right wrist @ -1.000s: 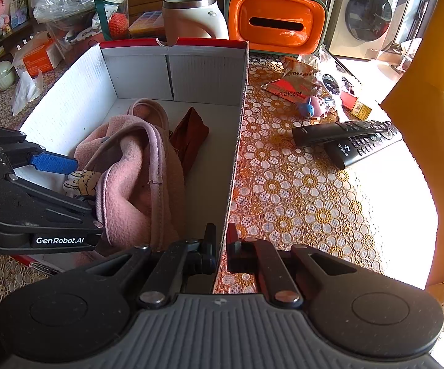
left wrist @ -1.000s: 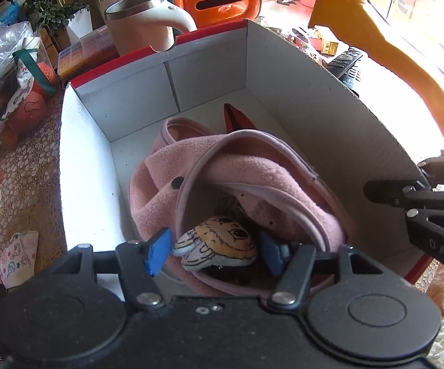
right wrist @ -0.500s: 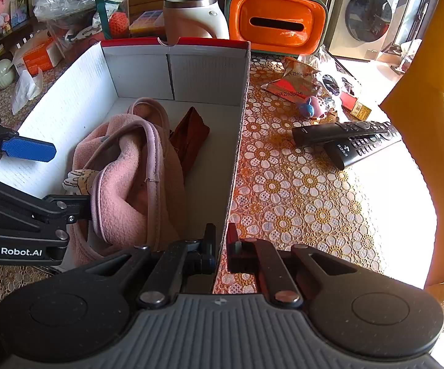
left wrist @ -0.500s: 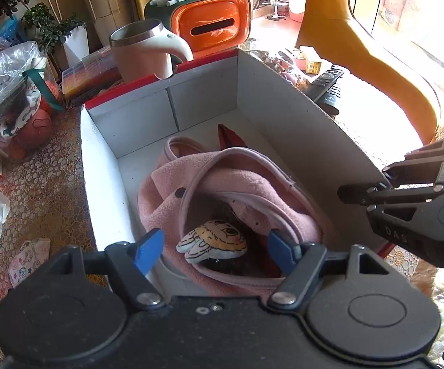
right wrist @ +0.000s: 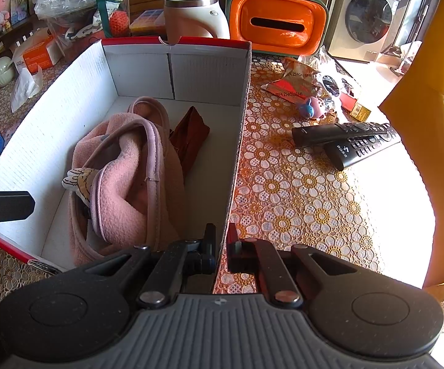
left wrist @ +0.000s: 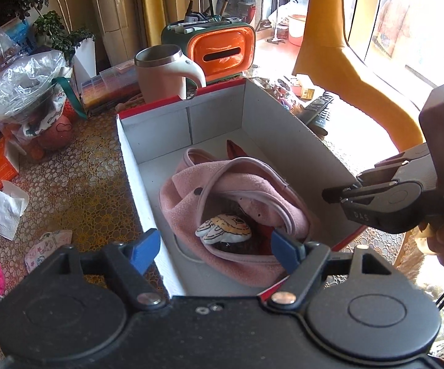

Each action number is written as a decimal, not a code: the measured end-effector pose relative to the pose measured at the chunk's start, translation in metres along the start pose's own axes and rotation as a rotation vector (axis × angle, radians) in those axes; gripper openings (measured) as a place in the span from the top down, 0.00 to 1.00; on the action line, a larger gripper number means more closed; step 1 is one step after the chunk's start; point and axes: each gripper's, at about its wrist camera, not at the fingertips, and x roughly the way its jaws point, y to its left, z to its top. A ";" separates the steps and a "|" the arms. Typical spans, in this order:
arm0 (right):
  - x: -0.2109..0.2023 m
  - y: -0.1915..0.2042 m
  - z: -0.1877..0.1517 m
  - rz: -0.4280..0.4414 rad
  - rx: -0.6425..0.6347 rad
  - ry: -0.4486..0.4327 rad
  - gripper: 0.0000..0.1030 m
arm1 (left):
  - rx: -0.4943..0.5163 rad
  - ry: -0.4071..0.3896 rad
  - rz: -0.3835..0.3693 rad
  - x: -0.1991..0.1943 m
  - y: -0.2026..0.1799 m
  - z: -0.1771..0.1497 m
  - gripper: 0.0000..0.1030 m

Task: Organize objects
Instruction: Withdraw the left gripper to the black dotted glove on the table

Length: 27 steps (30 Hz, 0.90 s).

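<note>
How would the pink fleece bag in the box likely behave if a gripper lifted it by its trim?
The pink fleece bag lies slumped and folded, so it would probably sag. Its open mouth holds a small plush toy, which might tumble out. The fleece looks soft, likely light and easy to pinch.

So my left gripper (left wrist: 216,250) has backed up and away from the box (left wrist: 212,117), and I can see way more table (left wrist: 77,166) and room past it than a second ago. Its jaws have just been opening, blue pads (left wrist: 144,248) now spread wide with nothing pinched. The little toy (left wrist: 223,232) that sat right between them lies loose in the pink cloth (left wrist: 237,184), below the pads.
</note>
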 end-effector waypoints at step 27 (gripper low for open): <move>0.000 0.001 -0.001 -0.004 0.005 0.004 0.95 | -0.402 -0.139 0.106 -0.080 0.152 -0.078 0.00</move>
